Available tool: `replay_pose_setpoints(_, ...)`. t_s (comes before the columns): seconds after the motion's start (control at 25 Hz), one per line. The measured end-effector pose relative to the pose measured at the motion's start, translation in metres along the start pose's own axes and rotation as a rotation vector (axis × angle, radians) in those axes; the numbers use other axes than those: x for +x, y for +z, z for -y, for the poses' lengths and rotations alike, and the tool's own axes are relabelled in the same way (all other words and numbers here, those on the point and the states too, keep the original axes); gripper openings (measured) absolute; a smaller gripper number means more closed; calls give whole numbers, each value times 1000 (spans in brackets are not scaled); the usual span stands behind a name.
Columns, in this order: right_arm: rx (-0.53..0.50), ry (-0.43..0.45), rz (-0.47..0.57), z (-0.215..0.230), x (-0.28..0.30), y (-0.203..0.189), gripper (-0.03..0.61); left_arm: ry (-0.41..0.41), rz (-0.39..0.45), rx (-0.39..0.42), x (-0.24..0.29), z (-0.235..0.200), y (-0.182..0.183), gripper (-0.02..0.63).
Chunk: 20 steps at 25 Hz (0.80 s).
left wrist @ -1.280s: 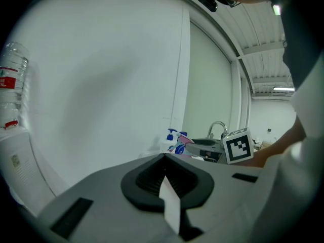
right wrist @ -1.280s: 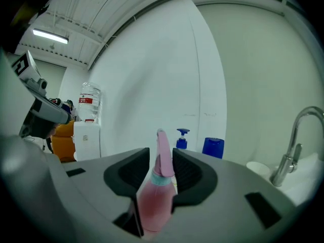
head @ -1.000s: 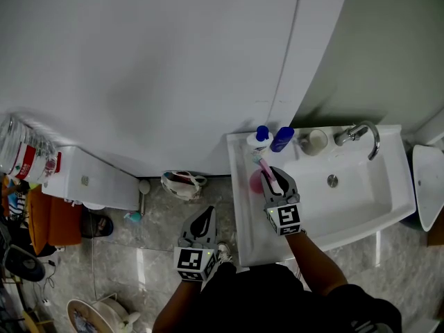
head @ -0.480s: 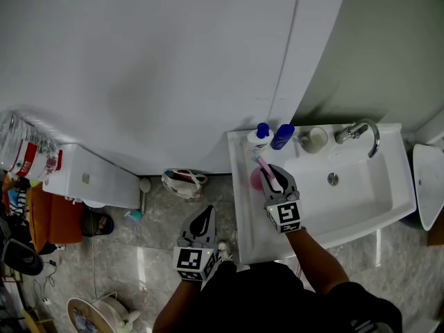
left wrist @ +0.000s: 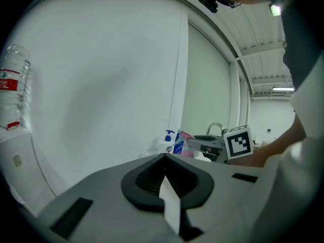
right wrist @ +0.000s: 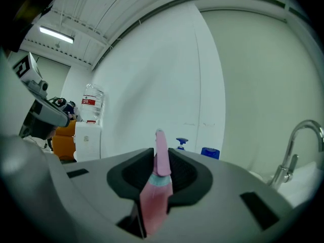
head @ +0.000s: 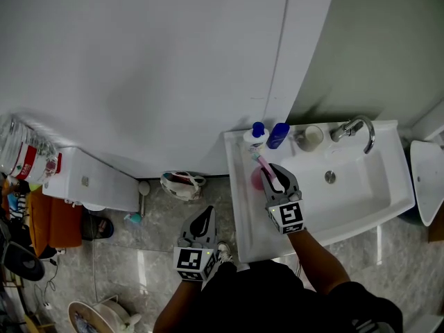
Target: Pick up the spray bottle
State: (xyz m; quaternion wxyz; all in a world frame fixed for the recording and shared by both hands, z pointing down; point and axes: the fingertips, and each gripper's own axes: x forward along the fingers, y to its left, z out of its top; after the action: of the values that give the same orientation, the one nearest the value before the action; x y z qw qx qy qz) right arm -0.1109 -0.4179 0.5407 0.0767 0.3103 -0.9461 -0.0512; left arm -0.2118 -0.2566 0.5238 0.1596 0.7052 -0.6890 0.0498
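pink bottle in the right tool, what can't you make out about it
- Pink bottle body: right gripper view, lower part hidden down between the right tool's jaws.
- Its overall shape: head view, the tool covers most of it.
- Any label print: head view, too small.

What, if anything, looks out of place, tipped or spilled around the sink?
Nothing stands out. The right gripper is shut on the pink spray bottle over the sink's left edge. The pump bottle and blue bottle stand upright behind it, and no spill shows.
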Motion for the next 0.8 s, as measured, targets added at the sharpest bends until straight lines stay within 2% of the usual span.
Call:
replay_pose_setpoints(0.44,9,38,80,-6,-45,61,86,-44,-24,-3,1,16,-4,-5)
replay_pose_setpoints(0.8,42,71,159,-21,-80,116,86,-79,-7,-1,7,29,4,-5)
